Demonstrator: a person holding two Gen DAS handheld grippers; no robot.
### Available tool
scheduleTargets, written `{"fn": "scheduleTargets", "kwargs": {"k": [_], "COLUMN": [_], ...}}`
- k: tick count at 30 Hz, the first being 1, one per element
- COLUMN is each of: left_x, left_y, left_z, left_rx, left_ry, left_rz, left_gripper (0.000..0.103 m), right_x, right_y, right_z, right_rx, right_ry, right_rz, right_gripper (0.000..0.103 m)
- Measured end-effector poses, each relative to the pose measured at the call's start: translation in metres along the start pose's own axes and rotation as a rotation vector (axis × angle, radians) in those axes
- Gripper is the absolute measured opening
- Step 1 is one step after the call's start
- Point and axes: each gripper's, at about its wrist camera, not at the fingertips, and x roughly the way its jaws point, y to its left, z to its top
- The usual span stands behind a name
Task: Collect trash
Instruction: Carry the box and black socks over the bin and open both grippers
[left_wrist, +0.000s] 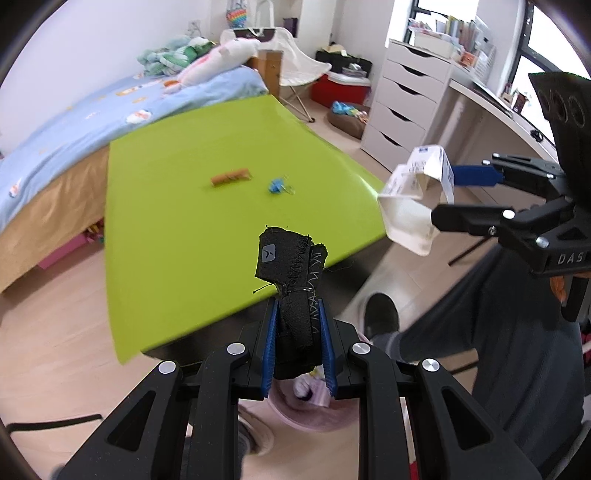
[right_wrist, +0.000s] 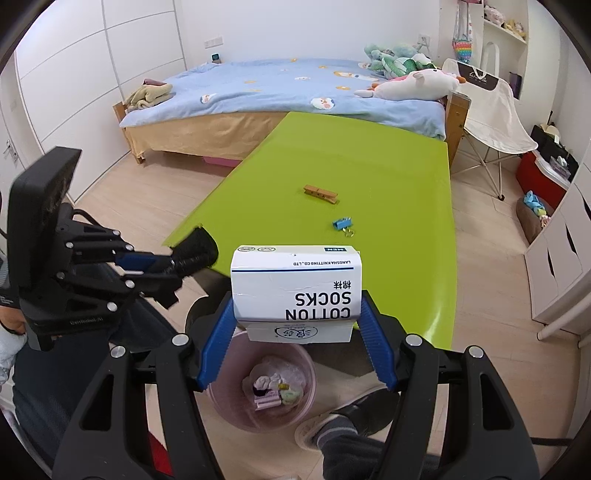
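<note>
Bedroom floor lies below a green table (right_wrist: 369, 177), with a pink bin (right_wrist: 236, 413) beside its near edge. Clamped in the right gripper (right_wrist: 297, 345) is a white sock box (right_wrist: 295, 288), its long axis crosswise between the fingers, almost directly above the bin. Pinched upright in the left gripper (left_wrist: 297, 350) is a rolled black strap (left_wrist: 291, 288), also over the bin. Both loads look ready to drop. A clothespin (right_wrist: 320, 194) and a blue clip (right_wrist: 341, 224) remain on the table, well apart from both grippers.
</note>
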Motion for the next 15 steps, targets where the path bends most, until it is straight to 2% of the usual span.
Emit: {"fn": "scheduleTargets", "kwargs": {"k": [6,9,11,12,14,15], "left_x": [0.004,0.005,0.007,0.008,0.008,0.007], "left_y": [-0.012,-0.017,-0.019,-0.019,-0.018,-0.016], "left_z": [-0.014,-0.016,-0.017,-0.017,-0.018,-0.018], "left_rx": [0.014,0.023,0.023,0.023,0.012,0.0], "left_ry": [0.031,0.038,0.041,0.041,0.035,0.029], "left_rz": [-0.052,-0.076,-0.09,-0.092,-0.086,-0.083], "left_gripper": [0.021,0.029,0.048,0.053,0.077,0.081], "right_x": [-0.007,-0.01,-0.011,-0.011,-0.012,-0.012], "right_y": [0.0,0.0,0.001,0.002,0.003,0.004], "right_z": [-0.018,-0.022,-0.023,-0.024,-0.025,-0.026], "right_rx": [0.016,0.024,0.024,0.024,0.024,0.023], "right_ry": [0.015,0.014,0.013,0.013,0.015,0.017], "right_rz": [0.003,0.008,0.014,0.016,0.024,0.027], "right_gripper": [0.064,0.064,0.064,0.065,0.065,0.065]}}
